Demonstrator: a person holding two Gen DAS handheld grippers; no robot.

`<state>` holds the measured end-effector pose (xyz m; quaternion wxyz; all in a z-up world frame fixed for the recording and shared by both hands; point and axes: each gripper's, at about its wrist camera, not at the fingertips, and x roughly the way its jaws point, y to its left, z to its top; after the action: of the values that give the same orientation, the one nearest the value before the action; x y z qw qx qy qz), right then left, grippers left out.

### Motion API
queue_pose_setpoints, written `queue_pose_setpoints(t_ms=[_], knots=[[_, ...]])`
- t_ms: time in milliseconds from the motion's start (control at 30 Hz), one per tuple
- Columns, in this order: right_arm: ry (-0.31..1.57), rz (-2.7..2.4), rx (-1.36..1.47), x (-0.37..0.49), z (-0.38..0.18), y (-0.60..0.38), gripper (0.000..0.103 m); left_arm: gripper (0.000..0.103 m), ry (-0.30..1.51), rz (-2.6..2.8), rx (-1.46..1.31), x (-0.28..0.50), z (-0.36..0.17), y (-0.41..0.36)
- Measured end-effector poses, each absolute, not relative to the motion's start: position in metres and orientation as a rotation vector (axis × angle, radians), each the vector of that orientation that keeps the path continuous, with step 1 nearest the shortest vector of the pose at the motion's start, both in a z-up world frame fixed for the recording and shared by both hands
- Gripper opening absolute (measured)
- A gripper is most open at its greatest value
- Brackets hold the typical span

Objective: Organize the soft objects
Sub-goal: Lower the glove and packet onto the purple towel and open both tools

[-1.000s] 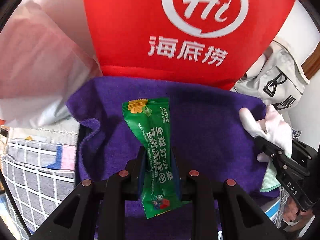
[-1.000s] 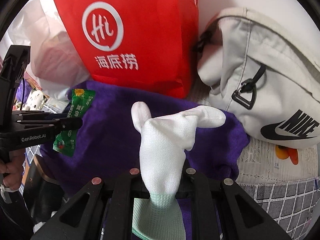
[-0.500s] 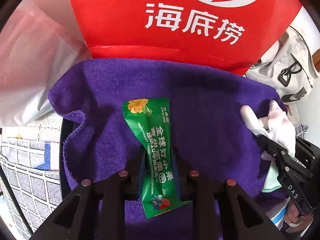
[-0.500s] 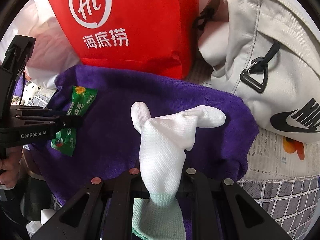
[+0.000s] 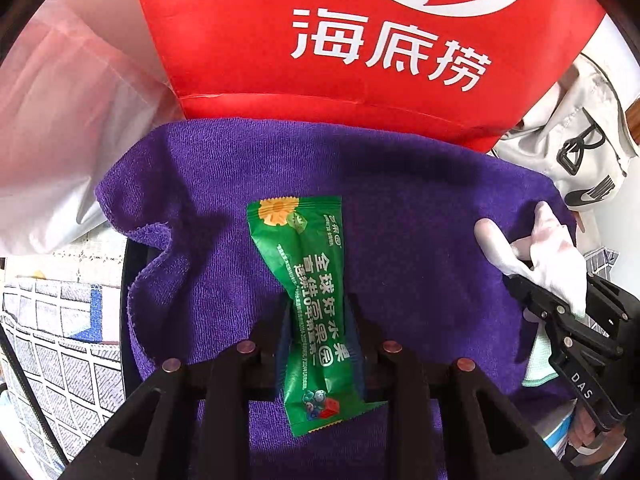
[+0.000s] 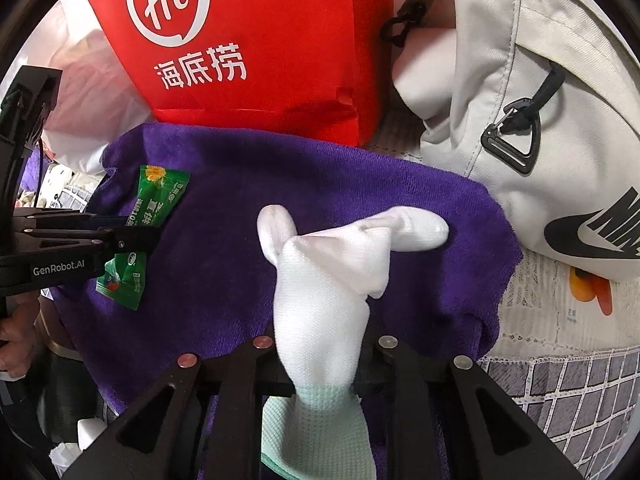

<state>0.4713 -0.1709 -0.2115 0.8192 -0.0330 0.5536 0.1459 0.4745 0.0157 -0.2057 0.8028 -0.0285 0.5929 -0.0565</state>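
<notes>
Low in the left wrist frame, the left gripper (image 5: 320, 320) pinches a green snack packet (image 5: 316, 304), its lower end hiding the jaw gap. Bottom centre of the right view, the right gripper (image 6: 320, 352) clamps a white sock (image 6: 324, 300). Both hang over a purple towel (image 5: 400, 208); beyond it stands a red bag (image 6: 256, 40), its top cut off. Only the right view shows the whole grey Nike bag (image 6: 540, 100).

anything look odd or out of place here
The purple towel is rumpled, its left edge curled over. The left gripper holds a green snack packet, hardly a soft object like the white sock in the right gripper.
</notes>
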Motion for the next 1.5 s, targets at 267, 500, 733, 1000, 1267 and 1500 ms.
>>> queue_pose_setpoints(t_ms=[267, 500, 733, 1000, 1267, 1500], knots=[[1.140, 0.364, -0.052, 0.466, -0.199, -0.173, 0.074, 0.057, 1.256, -0.125, -0.055, 0.473, -0.195, 0.013], [1.097, 0.335, -0.047, 0.458, -0.180, -0.178, 0.082, 0.063, 1.203, -0.117, -0.090, 0.462, -0.169, 0.023], [1.037, 0.272, -0.135, 0.441, -0.164, -0.176, 0.084, 0.063, 1.136, -0.071, -0.090, 0.432, -0.127, 0.043], [1.060, 0.208, -0.152, 0.448, -0.161, -0.175, 0.090, 0.063, 1.117, -0.052, -0.087, 0.388, -0.106, 0.060], [1.149, 0.320, 0.099, 0.439, -0.168, -0.184, 0.093, 0.063, 1.144, -0.066, -0.104, 0.356, -0.119, 0.061], [1.151, 0.320, 0.323, 0.455, -0.171, -0.204, 0.093, 0.063, 1.157, -0.078, -0.106, 0.358, -0.130, 0.060]])
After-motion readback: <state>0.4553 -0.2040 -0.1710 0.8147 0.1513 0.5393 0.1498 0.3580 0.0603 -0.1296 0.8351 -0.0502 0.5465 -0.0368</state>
